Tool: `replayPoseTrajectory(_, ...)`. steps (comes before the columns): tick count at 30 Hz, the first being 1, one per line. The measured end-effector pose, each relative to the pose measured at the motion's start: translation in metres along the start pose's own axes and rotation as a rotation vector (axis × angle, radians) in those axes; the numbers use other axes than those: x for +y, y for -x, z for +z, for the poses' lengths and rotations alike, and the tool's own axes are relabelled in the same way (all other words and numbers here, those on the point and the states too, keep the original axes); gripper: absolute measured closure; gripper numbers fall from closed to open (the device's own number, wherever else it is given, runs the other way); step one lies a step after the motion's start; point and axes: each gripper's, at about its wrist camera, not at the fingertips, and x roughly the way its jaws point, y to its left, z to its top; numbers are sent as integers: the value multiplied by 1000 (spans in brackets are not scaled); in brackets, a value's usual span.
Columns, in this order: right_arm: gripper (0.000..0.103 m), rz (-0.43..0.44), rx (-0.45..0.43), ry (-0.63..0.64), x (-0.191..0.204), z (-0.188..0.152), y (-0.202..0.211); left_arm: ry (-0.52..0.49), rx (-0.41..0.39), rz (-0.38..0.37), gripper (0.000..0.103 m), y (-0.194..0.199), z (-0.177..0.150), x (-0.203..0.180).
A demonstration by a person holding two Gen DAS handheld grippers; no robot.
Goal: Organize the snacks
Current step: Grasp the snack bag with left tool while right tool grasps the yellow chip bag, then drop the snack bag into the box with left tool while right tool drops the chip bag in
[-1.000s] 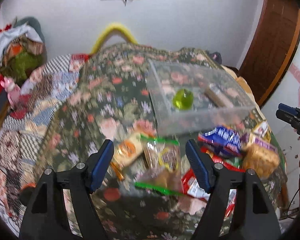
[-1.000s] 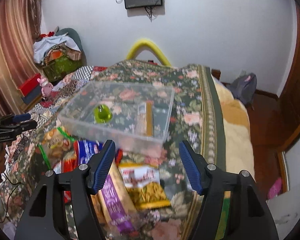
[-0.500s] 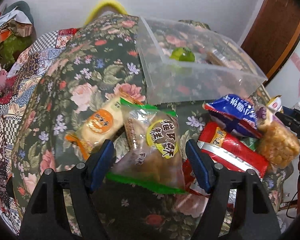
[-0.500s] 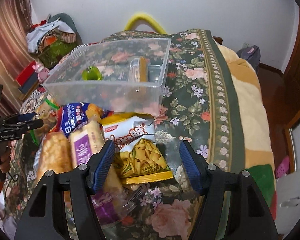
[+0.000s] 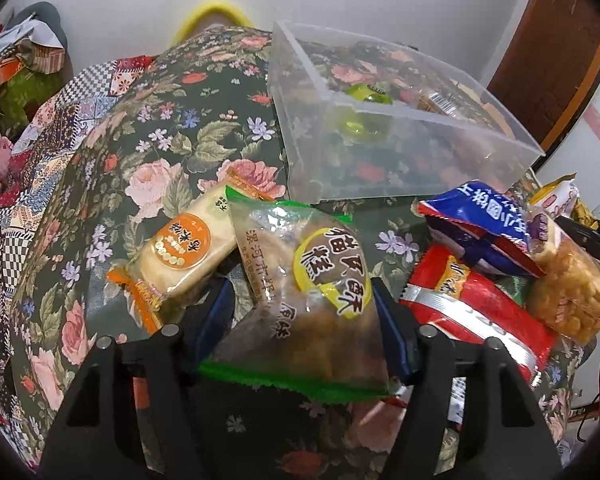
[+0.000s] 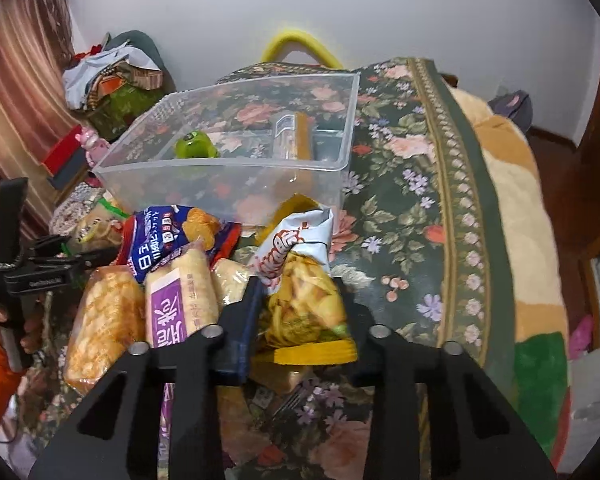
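Observation:
A clear plastic bin (image 5: 420, 160) (image 6: 236, 184) sits on the flowered cloth and holds a green jelly cup (image 6: 194, 146) and a long wrapped bar (image 6: 294, 136). Snack packs lie in front of it. My left gripper (image 5: 300, 312) is closed around a green-edged cake pack (image 5: 308, 288), jaws touching its sides. My right gripper (image 6: 300, 300) is shut on a yellow chip bag (image 6: 304, 280), which is crumpled and lifted between the jaws.
An orange-labelled rice cracker pack (image 5: 180, 256), a blue bag (image 5: 484, 224), a red pack (image 5: 484, 316) and a golden puffed snack (image 5: 572, 296) lie around. A purple-labelled pack (image 6: 176, 304) lies left of the right gripper. The bed edge drops off on the right.
Both grippers moved down and forward onto the snacks. The left jaws closed in on the cake pack. The right jaws shut on the chip bag and crumpled it.

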Motion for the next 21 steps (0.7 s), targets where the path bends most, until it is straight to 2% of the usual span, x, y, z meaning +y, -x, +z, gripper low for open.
replayPoseTrajectory(2, 80, 18, -10, -11, -2, 0, 3, -6, -18, -3, 40, 6, -1, -1)
replayPoseTrajectory(7, 81, 15, -41, 1, 3, 0, 13, -34, -70, 6, 57, 30, -3, -9)
replayPoseTrajectory(11, 82, 21, -67, 1, 6, 4, 22, -43, -91, 16, 59, 43, -2, -12)
replayPoseTrajectory(21, 82, 29, -154, -5, 10, 18, 47, -28, -207, 18, 60, 88, 10, -13)
